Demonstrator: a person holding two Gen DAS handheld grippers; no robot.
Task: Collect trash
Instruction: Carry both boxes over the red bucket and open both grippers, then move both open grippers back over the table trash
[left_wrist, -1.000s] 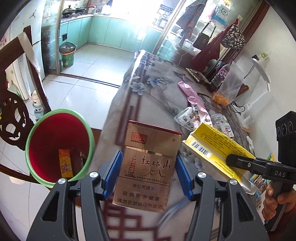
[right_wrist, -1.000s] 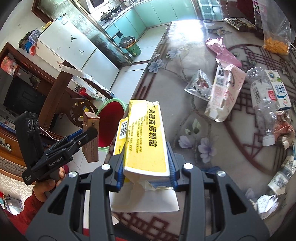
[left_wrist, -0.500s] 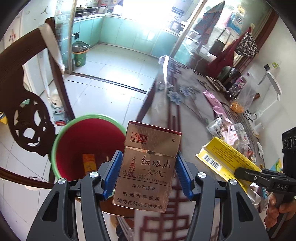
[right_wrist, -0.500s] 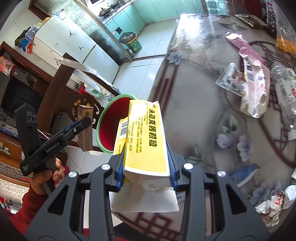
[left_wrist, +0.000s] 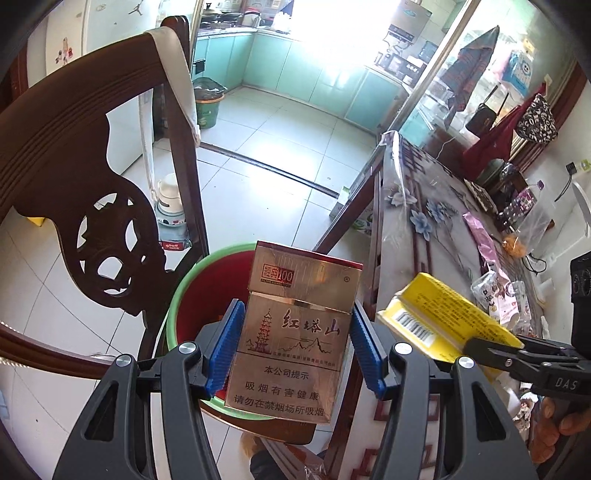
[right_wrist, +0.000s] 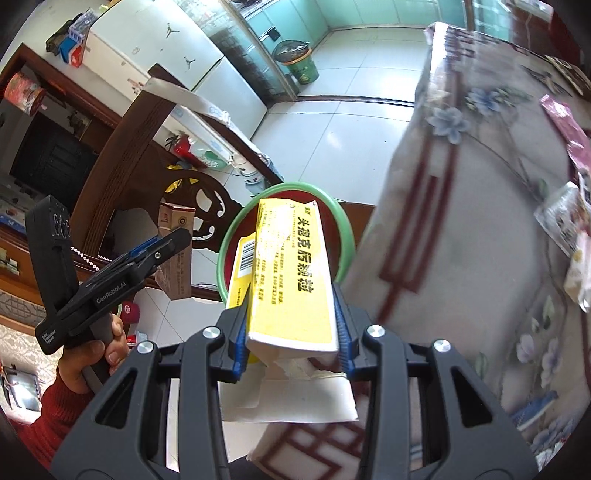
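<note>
A home dining area: carved wooden chair (left_wrist: 85, 206) at 9 o'clock, teal kitchen cabinets (left_wrist: 295, 74) at 12, white refrigerator (right_wrist: 192, 70).

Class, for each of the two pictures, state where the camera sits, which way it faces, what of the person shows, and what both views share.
Left wrist: on the left gripper, looking down along its jaws at the cigarette pack above the red bin; the right hand shows.
Right wrist: on the right gripper, looking down at the yellow box over the same bin; the left hand and red sleeve show.
Shared: bin, both cartons, carved chair, floral tablecloth.
</note>
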